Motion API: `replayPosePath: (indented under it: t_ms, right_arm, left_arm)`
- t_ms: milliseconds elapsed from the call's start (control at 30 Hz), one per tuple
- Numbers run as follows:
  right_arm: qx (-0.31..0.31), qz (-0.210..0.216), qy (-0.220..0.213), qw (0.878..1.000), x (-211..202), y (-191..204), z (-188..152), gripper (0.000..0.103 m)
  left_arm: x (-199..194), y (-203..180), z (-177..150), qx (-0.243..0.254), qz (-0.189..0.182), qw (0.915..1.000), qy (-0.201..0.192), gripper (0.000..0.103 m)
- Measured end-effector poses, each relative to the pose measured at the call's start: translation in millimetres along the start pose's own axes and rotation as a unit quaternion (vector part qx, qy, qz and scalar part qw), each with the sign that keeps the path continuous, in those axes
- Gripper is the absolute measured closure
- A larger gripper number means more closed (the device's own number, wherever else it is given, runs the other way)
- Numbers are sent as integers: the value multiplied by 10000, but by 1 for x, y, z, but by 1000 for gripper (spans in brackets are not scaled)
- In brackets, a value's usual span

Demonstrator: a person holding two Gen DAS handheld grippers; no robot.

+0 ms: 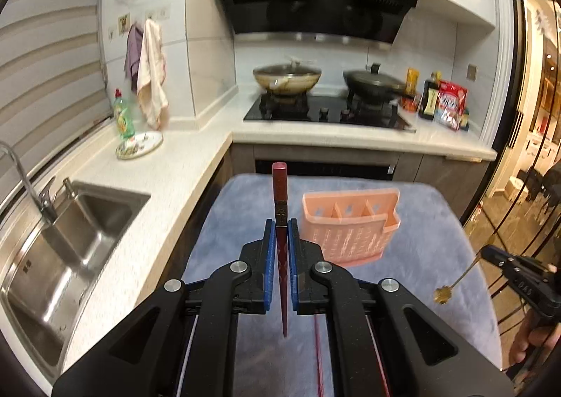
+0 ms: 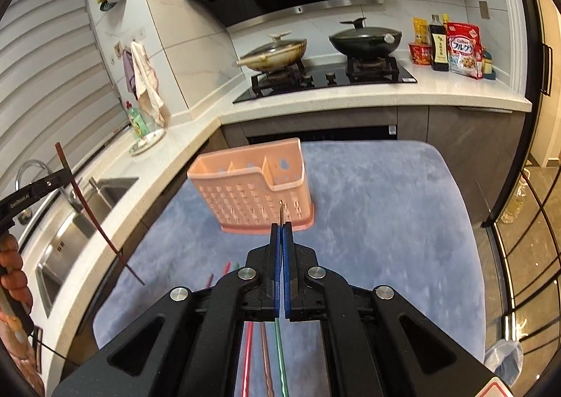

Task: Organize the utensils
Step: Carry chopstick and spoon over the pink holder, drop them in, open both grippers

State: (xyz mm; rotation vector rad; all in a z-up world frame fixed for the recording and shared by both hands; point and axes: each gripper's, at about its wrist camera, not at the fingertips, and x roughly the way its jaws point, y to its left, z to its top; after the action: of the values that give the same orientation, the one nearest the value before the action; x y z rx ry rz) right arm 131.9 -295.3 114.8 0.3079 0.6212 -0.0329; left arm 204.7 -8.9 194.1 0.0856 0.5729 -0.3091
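Left wrist view shows your left claw (image 1: 280,225) clamped on a dark red chopstick (image 1: 279,193), gripped partway along so the thick squared end sticks out ahead and the thin tip hangs back beneath the claw. It should be light, stiff and smooth, so it may pivot or slip in the pads; a hold nearer the middle would steady it. The pink utensil holder (image 1: 347,228) stands upright on the blue-covered counter (image 1: 420,221), ahead and to the right of that claw, well apart from it.

Your right claw (image 2: 281,227) is closed on a slim gold utensil (image 2: 281,209), only its tip showing past the pads; in the left view its flat head (image 1: 442,293) dangles below. It looks thin, light metal, probably slippery. The holder sits just beyond this claw, slightly left. More chopsticks (image 2: 247,355), red, brown and green, lie on the counter under the right claw.
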Motion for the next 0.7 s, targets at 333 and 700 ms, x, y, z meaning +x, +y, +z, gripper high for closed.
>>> replayPosePath:
  t_ms: [333, 700]
  right_arm:
    - [279, 252, -312, 9988, 58, 0, 83, 102]
    - [270, -156, 136, 9994, 155, -12, 85, 102]
  left_arm:
    - [17, -16, 94, -316, -438, 9950, -844, 96]
    - [115, -24, 83, -489, -422, 9968, -480, 96]
